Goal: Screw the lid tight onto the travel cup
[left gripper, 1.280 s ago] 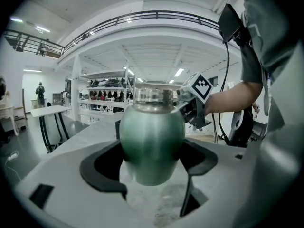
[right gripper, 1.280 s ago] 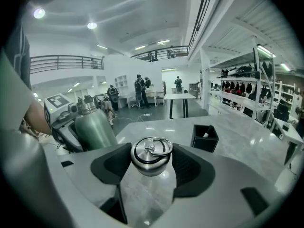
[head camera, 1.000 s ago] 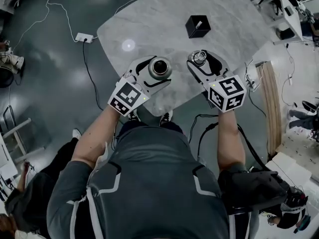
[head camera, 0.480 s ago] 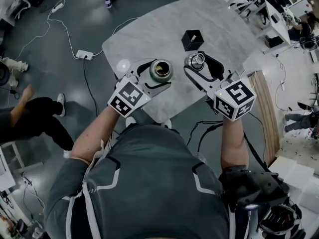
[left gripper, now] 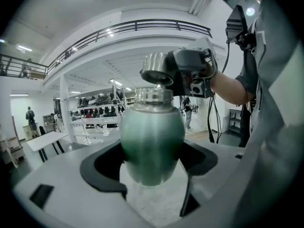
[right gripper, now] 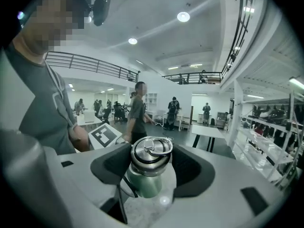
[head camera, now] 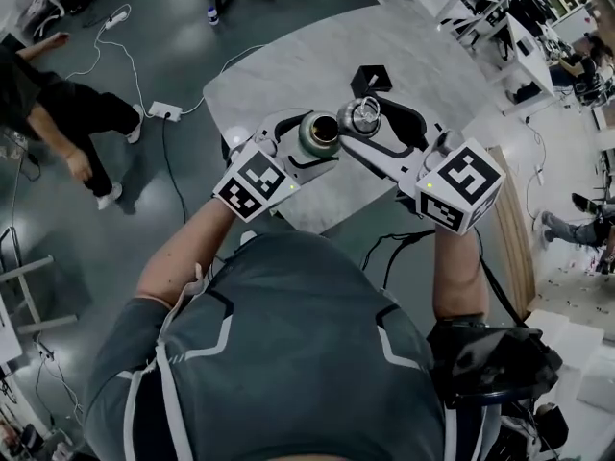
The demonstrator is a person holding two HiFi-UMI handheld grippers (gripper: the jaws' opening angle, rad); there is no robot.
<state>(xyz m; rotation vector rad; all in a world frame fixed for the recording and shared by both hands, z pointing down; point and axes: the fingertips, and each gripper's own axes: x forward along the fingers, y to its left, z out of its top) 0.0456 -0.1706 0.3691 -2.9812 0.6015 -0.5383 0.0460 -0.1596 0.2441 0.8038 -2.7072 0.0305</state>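
The green metal travel cup [head camera: 317, 134] is held upright above the table, with my left gripper [head camera: 309, 142] shut on its body. In the left gripper view the cup [left gripper: 152, 141] fills the space between the jaws, and its threaded neck is bare. My right gripper [head camera: 370, 123] is shut on the steel lid [head camera: 363, 116], which has a ring handle on top. The lid [left gripper: 156, 69] hangs slightly tilted just above the cup's mouth, apart from it. In the right gripper view the lid [right gripper: 151, 153] sits between the pads with the cup [right gripper: 145, 186] below it.
Under both grippers lies a grey marble table [head camera: 279, 75], with a black box [head camera: 370, 77] at its far side. On the floor to the left are a power strip [head camera: 165, 113] and cables. A person [head camera: 58, 104] stands at the far left.
Both grippers have risen off the table and drawn together. The lid has moved left until it is just over the cup's mouth. A person has walked across the left floor.
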